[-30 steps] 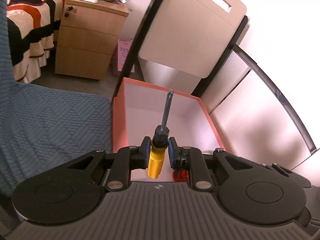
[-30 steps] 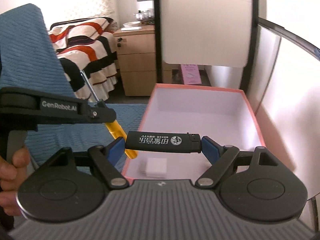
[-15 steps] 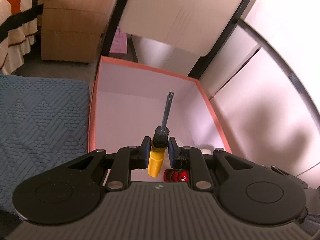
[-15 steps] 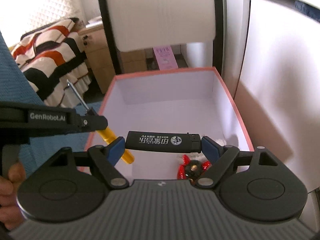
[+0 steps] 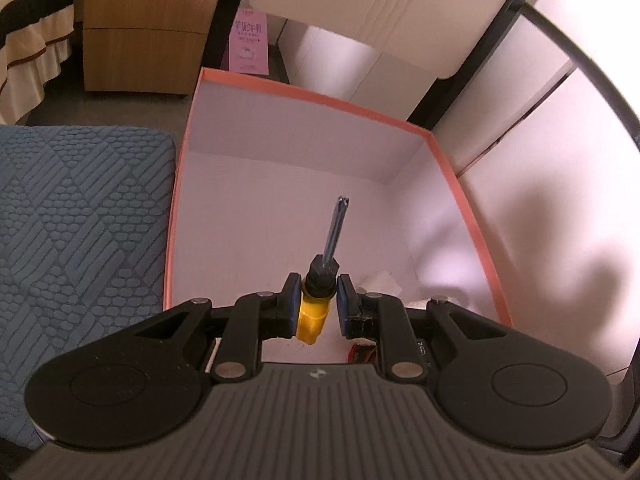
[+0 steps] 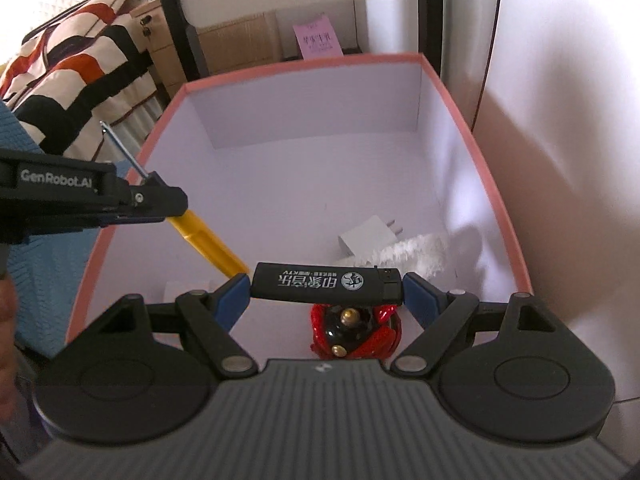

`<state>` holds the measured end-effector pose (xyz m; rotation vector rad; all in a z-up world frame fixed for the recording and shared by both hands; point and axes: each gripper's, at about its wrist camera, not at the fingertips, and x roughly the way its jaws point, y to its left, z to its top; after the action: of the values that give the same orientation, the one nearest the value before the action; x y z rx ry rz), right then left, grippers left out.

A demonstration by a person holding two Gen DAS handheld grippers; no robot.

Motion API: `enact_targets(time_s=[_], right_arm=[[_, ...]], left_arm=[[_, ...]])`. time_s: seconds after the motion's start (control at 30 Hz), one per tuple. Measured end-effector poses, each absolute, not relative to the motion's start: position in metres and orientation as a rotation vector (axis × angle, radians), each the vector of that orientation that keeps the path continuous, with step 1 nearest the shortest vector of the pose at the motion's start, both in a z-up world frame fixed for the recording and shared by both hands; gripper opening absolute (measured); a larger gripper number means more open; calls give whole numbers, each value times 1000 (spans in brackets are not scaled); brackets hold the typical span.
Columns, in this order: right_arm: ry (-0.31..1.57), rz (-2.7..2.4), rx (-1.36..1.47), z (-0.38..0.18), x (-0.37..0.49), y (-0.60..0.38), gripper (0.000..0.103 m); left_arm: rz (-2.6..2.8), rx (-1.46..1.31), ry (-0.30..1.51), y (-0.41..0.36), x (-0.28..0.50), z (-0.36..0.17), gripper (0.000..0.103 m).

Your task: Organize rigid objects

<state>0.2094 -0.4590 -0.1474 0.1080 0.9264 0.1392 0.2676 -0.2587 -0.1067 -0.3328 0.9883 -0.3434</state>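
1. Box (image 6: 472, 128), pink-rimmed with a white inside, sits below both tools.
2. Left tool (image 5: 318, 300) is clamped on a screwdriver (image 5: 314, 310) by its yellow handle, shaft pointing far over the box.
3. Right tool (image 6: 326, 290) pinches a black lighter (image 6: 326, 283) end to end, crosswise above the box.
4. Inside, near end: charger (image 6: 370, 236), red toy (image 6: 354, 330).

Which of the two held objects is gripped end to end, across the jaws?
The black printed lighter, spanning the right gripper; the yellow-handled screwdriver points forward from the left gripper.
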Motion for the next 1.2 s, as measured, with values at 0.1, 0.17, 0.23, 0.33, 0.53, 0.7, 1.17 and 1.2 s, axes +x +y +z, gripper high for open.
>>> enact_targets(time_s=[0.1,0.17,0.23,0.33,0.53,0.7,1.17,1.2], right_arm=[[938,152,92,-152,211,-458,85],[940,150,93,-154,212,-460,85],[940,148,94,-155,214,-461,85],[939,150,94,-156,213,-462,85],[933,151,110,-152,210,-465,84],[921,136,108,-143,205,-464,88],[792,86,126,-86,170,-460,103],[782,86,126,-80,167,-459,103]], left_arm=[[-344,-327,991,-262,270,-110,22],[-345,-324,994,-264,272,-112,22],[-350,-324,995,-265,271,-113,22],[-359,-321,987,-266,269,-112,22],[-377,-322,969,-265,265,-106,23],[-375,-326,937,-257,253,-92,27],[-391,-311,778,-228,199,-24,50],[-392,-311,767,-226,194,-20,54]])
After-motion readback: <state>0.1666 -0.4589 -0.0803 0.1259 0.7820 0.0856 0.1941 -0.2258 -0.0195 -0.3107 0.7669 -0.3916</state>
